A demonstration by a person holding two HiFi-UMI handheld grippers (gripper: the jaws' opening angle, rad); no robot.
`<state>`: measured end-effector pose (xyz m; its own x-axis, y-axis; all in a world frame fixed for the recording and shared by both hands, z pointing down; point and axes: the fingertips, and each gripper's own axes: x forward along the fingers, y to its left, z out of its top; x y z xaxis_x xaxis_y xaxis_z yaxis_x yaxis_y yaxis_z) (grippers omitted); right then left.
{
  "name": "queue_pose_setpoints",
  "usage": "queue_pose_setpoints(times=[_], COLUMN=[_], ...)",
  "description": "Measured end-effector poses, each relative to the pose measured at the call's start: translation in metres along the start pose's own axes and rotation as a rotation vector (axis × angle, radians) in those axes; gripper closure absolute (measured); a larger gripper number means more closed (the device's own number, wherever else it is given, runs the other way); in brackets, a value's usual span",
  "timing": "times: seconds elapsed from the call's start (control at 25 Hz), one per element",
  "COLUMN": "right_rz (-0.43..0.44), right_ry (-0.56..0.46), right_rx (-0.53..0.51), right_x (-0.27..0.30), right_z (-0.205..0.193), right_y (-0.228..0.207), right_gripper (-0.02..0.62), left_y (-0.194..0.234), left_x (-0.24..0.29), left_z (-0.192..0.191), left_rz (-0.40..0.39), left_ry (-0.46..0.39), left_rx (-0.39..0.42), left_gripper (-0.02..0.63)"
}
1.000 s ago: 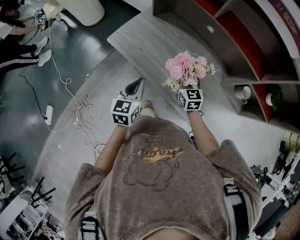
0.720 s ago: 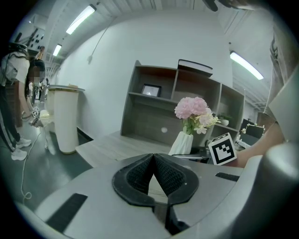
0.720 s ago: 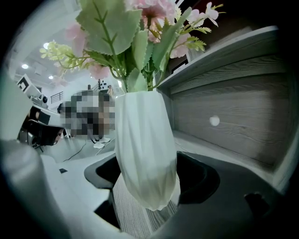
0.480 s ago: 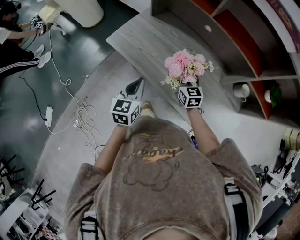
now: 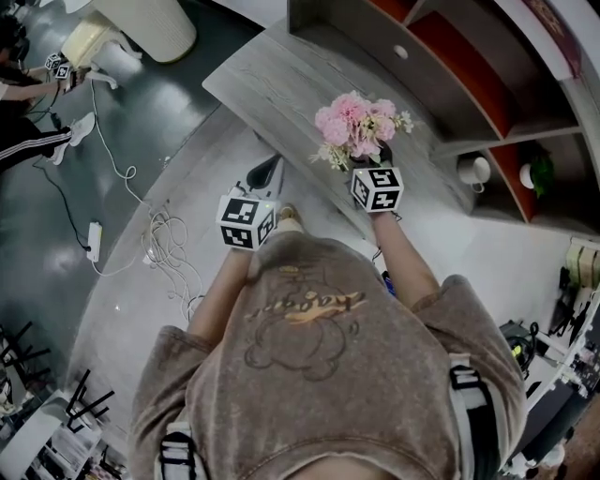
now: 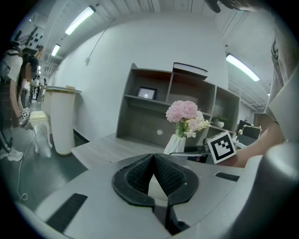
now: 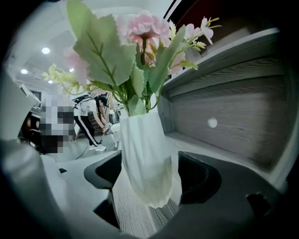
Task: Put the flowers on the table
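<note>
Pink flowers (image 5: pixel 354 127) stand in a white vase (image 7: pixel 145 158), and my right gripper (image 5: pixel 367 161) is shut on that vase. In the right gripper view the vase hangs tilted between the dark pads (image 7: pixel 106 172), its base a little above the striped grey table (image 7: pixel 128 210). In the head view the bouquet is over the near edge of the grey wooden table (image 5: pixel 272 84), in front of the shelf unit. My left gripper (image 5: pixel 266 173) is lower left of the flowers, shut with nothing in it. From the left gripper view the flowers (image 6: pixel 184 114) and vase (image 6: pixel 175 144) show beyond the shut jaws.
A grey shelf unit (image 5: pixel 375 47) stands along the table's far side, with a white mug (image 5: pixel 473 171) in a lower bay. A white bin (image 5: pixel 150 23) is beyond the table's left end. Cables (image 5: pixel 169 239) and a power strip (image 5: pixel 94 241) lie on the floor; a person (image 5: pixel 28 94) is at far left.
The whole view has shifted slightly up and left. My right gripper still holds the vase over the table's near edge. The left gripper stays shut and has hardly moved.
</note>
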<state>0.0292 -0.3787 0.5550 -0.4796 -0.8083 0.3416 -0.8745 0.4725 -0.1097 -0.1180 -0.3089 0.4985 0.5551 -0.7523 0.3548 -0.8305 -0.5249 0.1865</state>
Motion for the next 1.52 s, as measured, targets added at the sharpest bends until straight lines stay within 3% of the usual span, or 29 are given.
queue_pose_setpoints(times=[0.76,0.96,1.08,1.32,1.52], right_rz=[-0.001,0.049,0.046,0.023,0.011], right_ry=[-0.051,-0.082,-0.087,-0.148,-0.174], right_rx=[0.056,0.061,0.062,0.055,0.050], right_x=[-0.115,-0.146,-0.159,-0.175,-0.179], right_z=[0.009,0.019,0.024,0.036,0.036], right_y=[-0.001,0.005,0.006,0.003,-0.001], right_gripper=[0.245,0.351,0.479,0.579,0.598], left_y=[-0.068,-0.083,-0.086,-0.085,-0.079], left_x=[0.009,0.002,-0.009,-0.022,-0.025], left_z=[0.011,0.016,0.019,0.021,0.023], left_rz=[-0.086,-0.073,-0.053,-0.015,0.014], left_ry=[-0.041,-0.064,-0.085,-0.124,-0.157], left_rx=[0.016,0.022,0.035,0.051,0.031], left_gripper=[0.588,0.588,0.588,0.588,0.588])
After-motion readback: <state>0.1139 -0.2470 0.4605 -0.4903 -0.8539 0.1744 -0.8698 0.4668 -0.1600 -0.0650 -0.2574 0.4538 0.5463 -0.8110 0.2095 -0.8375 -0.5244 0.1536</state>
